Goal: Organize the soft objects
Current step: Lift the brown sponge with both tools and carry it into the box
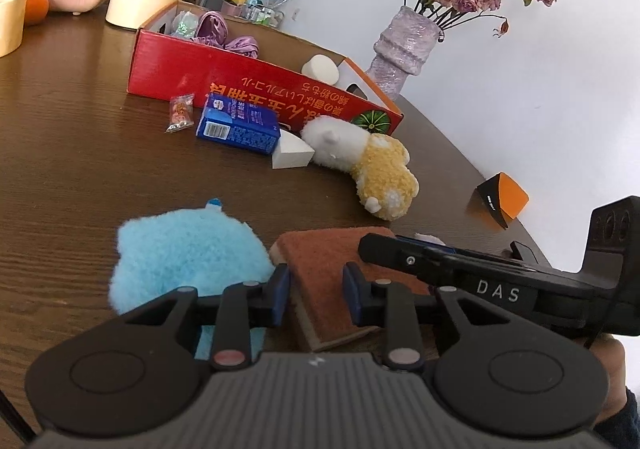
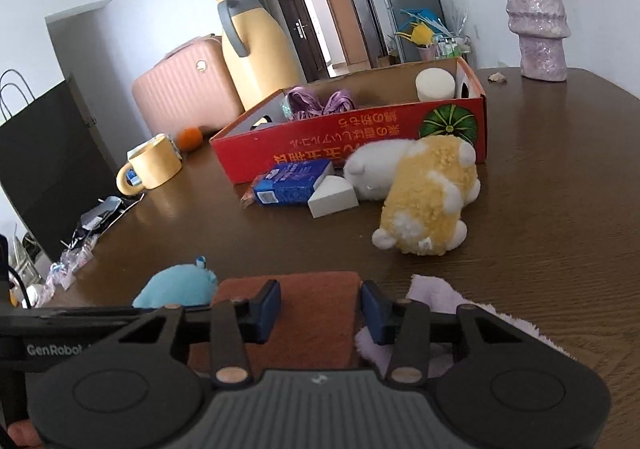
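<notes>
A brown scouring sponge point(image 1: 332, 269) point(image 2: 304, 313) lies on the wooden table, between a blue plush point(image 1: 184, 249) point(image 2: 176, 287) and a lilac cloth point(image 2: 440, 297). My left gripper point(image 1: 316, 293) is open, jaws either side of the sponge's near end. My right gripper point(image 2: 320, 307) is open, hovering over the same sponge. A yellow-and-white plush point(image 1: 368, 157) point(image 2: 424, 189) and a white wedge sponge point(image 1: 290, 157) point(image 2: 332, 197) lie in front of the red box point(image 1: 248, 81) point(image 2: 360, 137), which holds purple fabric point(image 1: 228, 35) point(image 2: 320, 103) and a white round sponge point(image 1: 320, 69) point(image 2: 434, 85).
A blue carton point(image 1: 238, 125) point(image 2: 292, 183) and a candy packet point(image 1: 180, 115) lie by the box. A lilac vase point(image 1: 404, 49) point(image 2: 538, 25), yellow jug point(image 2: 256, 49), yellow mug point(image 2: 152, 167), orange point(image 2: 190, 139) and orange-black block point(image 1: 502, 201) stand around.
</notes>
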`<action>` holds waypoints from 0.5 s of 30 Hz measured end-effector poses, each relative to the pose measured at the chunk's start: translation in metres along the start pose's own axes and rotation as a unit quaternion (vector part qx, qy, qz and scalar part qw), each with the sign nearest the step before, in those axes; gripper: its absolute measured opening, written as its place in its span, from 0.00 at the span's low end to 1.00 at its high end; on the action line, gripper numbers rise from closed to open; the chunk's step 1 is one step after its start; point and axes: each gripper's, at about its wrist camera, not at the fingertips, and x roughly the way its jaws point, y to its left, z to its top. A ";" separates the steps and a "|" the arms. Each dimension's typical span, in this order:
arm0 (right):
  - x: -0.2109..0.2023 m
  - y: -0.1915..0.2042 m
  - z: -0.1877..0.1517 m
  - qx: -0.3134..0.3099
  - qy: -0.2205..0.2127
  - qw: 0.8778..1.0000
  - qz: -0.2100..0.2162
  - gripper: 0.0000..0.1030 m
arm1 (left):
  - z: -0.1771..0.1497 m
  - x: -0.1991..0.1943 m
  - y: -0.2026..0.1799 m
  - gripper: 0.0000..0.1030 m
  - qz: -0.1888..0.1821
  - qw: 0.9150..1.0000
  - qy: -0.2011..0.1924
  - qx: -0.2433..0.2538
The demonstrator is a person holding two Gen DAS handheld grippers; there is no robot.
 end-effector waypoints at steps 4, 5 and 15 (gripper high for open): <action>-0.009 -0.003 0.015 0.023 -0.028 0.999 0.010 0.36 | 0.012 -0.004 -0.006 0.27 -0.002 1.000 -0.016 0.004; -0.011 -0.003 0.022 0.026 -0.036 0.999 0.012 0.36 | 0.019 -0.007 -0.009 0.27 -0.002 1.000 -0.027 0.014; 0.061 -0.030 0.191 0.005 -0.088 0.995 -0.041 0.36 | 0.197 0.076 -0.016 0.27 -0.015 0.997 -0.044 0.063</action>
